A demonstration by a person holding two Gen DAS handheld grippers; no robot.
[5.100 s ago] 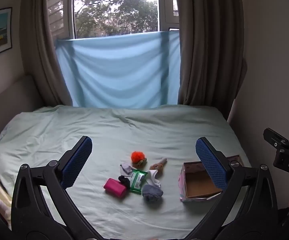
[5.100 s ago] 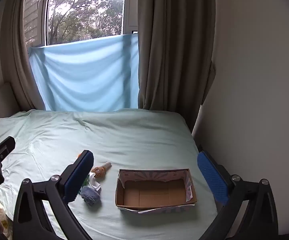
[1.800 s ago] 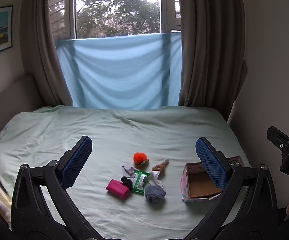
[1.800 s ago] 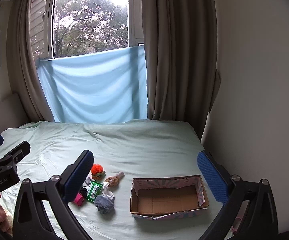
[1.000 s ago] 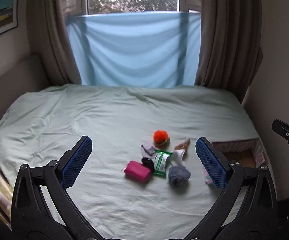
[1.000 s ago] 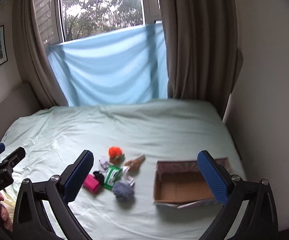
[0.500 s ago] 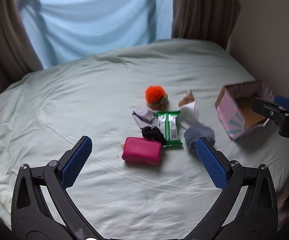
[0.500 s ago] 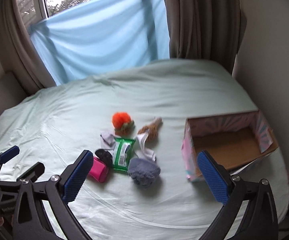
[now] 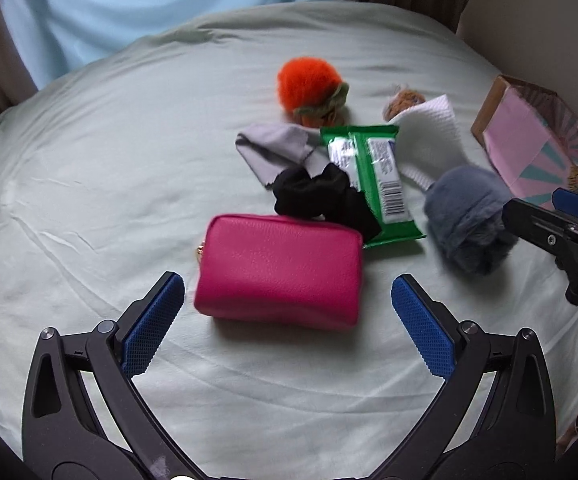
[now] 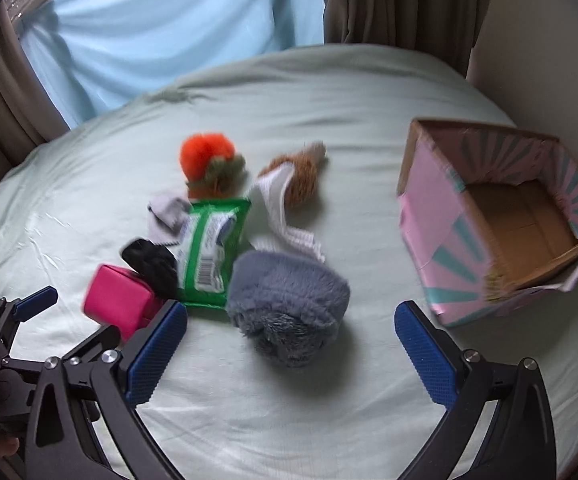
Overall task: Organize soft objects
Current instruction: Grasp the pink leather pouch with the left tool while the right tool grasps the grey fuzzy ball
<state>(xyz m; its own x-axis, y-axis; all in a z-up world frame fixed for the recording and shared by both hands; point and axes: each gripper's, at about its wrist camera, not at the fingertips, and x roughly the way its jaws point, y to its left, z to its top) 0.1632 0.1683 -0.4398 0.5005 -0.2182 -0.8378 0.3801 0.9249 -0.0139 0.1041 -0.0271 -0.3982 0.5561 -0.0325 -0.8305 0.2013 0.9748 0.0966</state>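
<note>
both jaws apart, empty. left gripper (image 9: 287,304) at frame centre may drag scrunchie (image 9: 321,196) along with pouch (image 9: 279,276).

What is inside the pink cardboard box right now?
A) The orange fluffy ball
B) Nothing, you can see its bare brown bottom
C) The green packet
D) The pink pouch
B. The right wrist view looks into the box and shows only bare brown cardboard; the orange ball, pink pouch and green packet all lie on the bed.
</note>
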